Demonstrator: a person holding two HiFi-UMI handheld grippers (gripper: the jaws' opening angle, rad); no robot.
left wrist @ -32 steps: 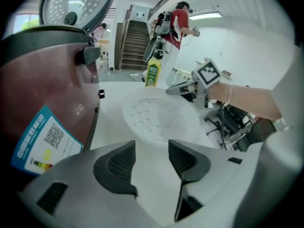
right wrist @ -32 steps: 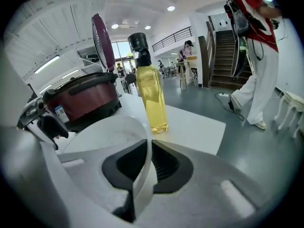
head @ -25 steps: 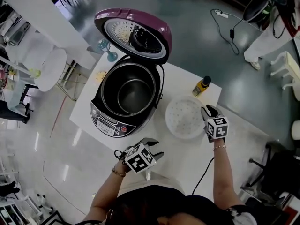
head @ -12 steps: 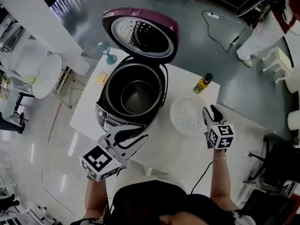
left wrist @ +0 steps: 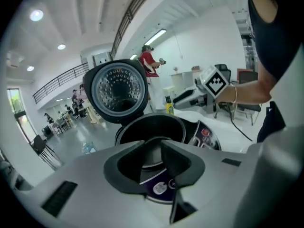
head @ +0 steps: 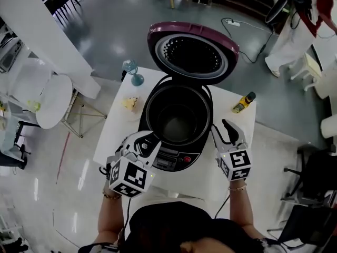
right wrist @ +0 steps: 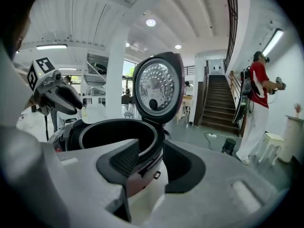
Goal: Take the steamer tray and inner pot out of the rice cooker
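Open rice cooker [head: 171,162] on the white surface [head: 118,136], its lid [head: 194,54] raised so the way upward is clear. The inner pot [head: 178,123] sits in the body; no steamer tray shows above it (nor elsewhere in view). The left tool [head: 147,144] and right tool [head: 227,133] flank the front rim, probably for a two-sided lift. The left jaws have just been closing and the right opening; both stand slightly apart, gripping nothing.

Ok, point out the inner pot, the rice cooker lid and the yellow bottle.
inner pot [head: 178,124], head view, its bare bottom.
rice cooker lid [head: 192,56], head view, its perforated inner plate.
yellow bottle [head: 241,105], head view, its body.
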